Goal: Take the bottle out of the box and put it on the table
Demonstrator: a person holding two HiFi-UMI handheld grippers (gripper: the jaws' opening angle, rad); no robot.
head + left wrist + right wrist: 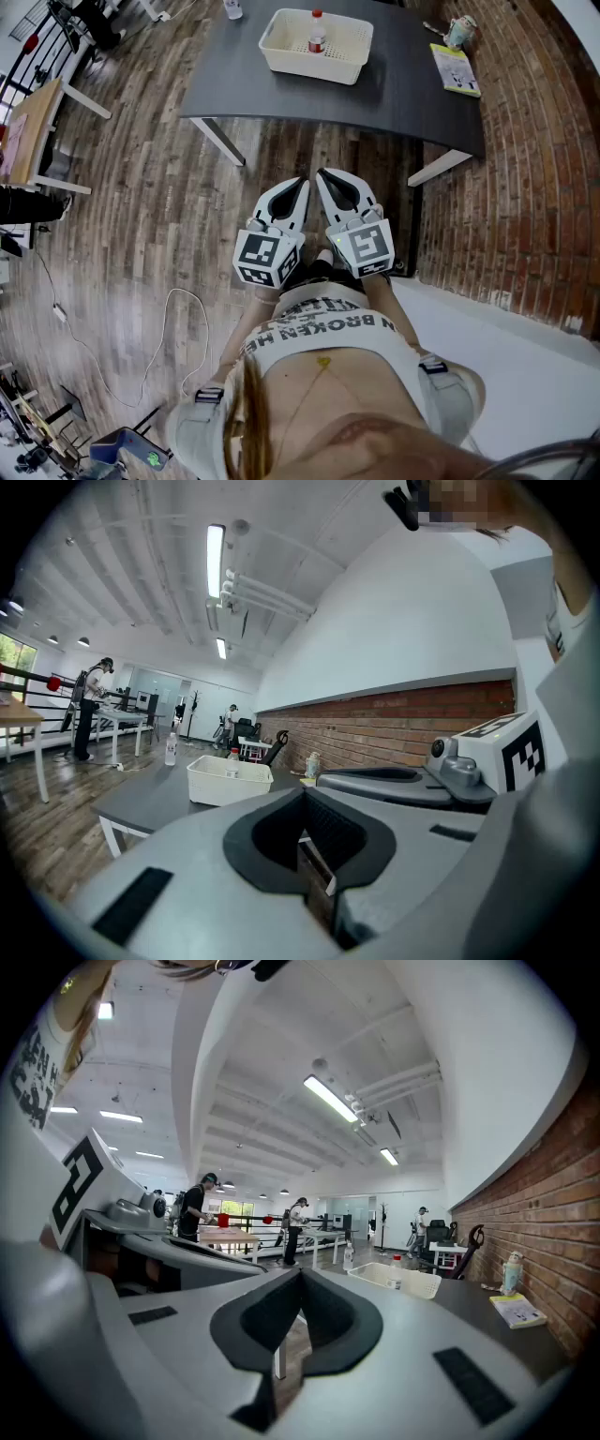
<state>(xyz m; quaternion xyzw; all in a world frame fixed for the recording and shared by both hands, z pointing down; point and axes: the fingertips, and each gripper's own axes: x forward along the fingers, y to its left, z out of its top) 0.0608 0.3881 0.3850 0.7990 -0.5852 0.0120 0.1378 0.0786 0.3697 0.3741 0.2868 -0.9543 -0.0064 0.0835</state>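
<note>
A white slatted box [316, 44] stands on the dark grey table [394, 94] at the top of the head view. Inside it a small clear bottle with a red cap [318, 33] stands upright. Both grippers are held side by side close to my body, over the wooden floor and well short of the table. The left gripper [298, 183] is shut with nothing in it, and so is the right gripper [325, 175]. From the left gripper [303, 794] the box [228, 780] and bottle [233, 758] show far ahead to the left. Past the right gripper [301, 1274] the box [394, 1281] lies ahead to the right.
A second clear bottle [232, 8] stands at the table's far left edge. A yellow-green booklet [456, 68] and a small container [459, 31] lie at its right end by the brick wall [525, 187]. A wooden table [33, 131] stands at the left. A cable [178, 309] trails over the floor.
</note>
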